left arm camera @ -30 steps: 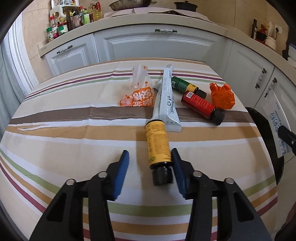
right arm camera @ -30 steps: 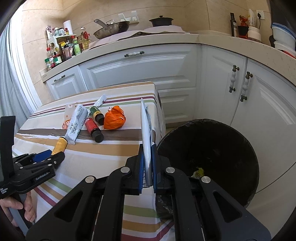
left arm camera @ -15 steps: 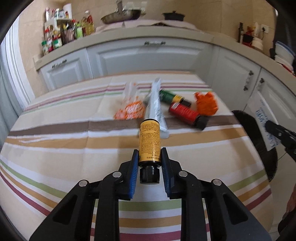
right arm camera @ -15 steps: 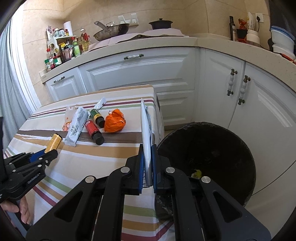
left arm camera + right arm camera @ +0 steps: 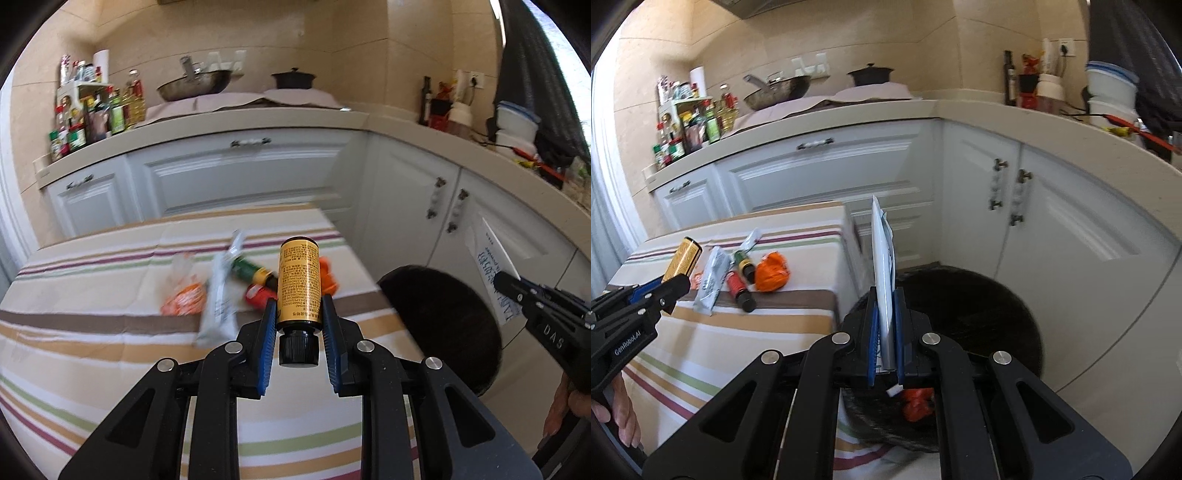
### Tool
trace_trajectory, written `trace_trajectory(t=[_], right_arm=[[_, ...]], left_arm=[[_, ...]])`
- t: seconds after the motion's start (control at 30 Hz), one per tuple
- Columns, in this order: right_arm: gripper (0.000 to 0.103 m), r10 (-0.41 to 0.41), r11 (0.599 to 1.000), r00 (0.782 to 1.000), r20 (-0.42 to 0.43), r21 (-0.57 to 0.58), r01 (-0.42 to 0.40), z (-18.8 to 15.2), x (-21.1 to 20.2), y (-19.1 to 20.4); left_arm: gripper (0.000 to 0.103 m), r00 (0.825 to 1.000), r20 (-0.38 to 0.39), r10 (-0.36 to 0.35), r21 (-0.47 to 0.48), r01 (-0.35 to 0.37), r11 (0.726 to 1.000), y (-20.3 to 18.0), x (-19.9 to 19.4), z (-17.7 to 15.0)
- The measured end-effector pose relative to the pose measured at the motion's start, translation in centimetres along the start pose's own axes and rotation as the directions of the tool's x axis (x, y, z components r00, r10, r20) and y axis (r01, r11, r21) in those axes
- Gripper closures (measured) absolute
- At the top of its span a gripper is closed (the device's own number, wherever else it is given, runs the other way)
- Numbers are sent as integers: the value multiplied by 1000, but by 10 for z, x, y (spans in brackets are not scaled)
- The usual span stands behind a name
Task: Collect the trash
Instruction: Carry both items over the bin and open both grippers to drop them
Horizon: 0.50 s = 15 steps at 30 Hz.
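**Ana:** Hand-held gripper on the left [image 5: 298, 325], seen from its own wrist camera, is clenched on the yellow bottle [image 5: 298, 282]. Its blue pads press the lower body just above the black cap, and the bottle juts forward, clear of the table [image 5: 110, 369]. What worries you?

**Ben:** The hold sits at one end. Most of the bottle hangs out past the pads, so I judge a quick swing could pivot it or slip it free. The black trash bin [image 5: 439, 325] stands off the table's right edge, and a drop short of it would land on the floor.

**Ana:** And what remains on the table?

**Ben:** A white tube [image 5: 219, 291], an orange-printed bag [image 5: 184, 299], a green bottle [image 5: 247, 267], a red bottle [image 5: 258, 295] and an orange wrapper [image 5: 328, 277], all clustered toward the far right corner. The bottles are round, so a knock could roll them over the edge.

**Ana:** Now the right wrist view.

**Ben:** The right hand-held gripper [image 5: 886, 325] is clamped on a flat white packet [image 5: 882, 266] standing upright, edge-on, between the pads. It is over the near rim of the bin [image 5: 979, 306], where an orange scrap [image 5: 916, 402] already lies.

**Ana:** The risk there?

**Ben:** A thin, light sheet may cling to a pad on release, or flutter sideways and miss. The left hand-held gripper [image 5: 670, 286] is also heading toward the same opening, so the two could crowd each other.
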State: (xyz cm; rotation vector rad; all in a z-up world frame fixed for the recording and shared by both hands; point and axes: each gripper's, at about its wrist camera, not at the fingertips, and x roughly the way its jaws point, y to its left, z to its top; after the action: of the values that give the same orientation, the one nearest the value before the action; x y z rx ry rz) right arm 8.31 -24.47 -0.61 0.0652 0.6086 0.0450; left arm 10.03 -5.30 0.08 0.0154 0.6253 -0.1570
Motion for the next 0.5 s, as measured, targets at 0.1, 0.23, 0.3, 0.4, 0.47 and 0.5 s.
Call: trace_trajectory(t=[0.1, 0.23, 0.3, 0.4, 0.47, 0.5], right_arm=[[95, -24, 1000, 1000, 13, 12, 24, 1, -5, -10], [95, -43, 999, 999, 22, 24, 43, 3, -8, -20], [95, -52, 998, 998, 26, 30, 51, 3, -9, -25], [95, -62, 997, 998, 28, 38, 61, 4, -9, -31], [95, -67, 997, 997, 30, 43, 66, 3, -8, -35], [95, -70, 997, 997, 31, 44, 68, 3, -8, -37]], left_arm=[[78, 1000, 14, -26, 20, 26, 999, -13, 2, 7], [78, 998, 34, -57, 53, 55, 997, -30, 5, 13], [78, 997, 36, -71, 64, 68, 996, -37, 7, 14], [78, 996, 38, -85, 75, 82, 994, -46, 10, 17], [78, 995, 41, -92, 82, 89, 993, -52, 12, 19], [78, 994, 42, -97, 89, 93, 992, -55, 14, 20]])
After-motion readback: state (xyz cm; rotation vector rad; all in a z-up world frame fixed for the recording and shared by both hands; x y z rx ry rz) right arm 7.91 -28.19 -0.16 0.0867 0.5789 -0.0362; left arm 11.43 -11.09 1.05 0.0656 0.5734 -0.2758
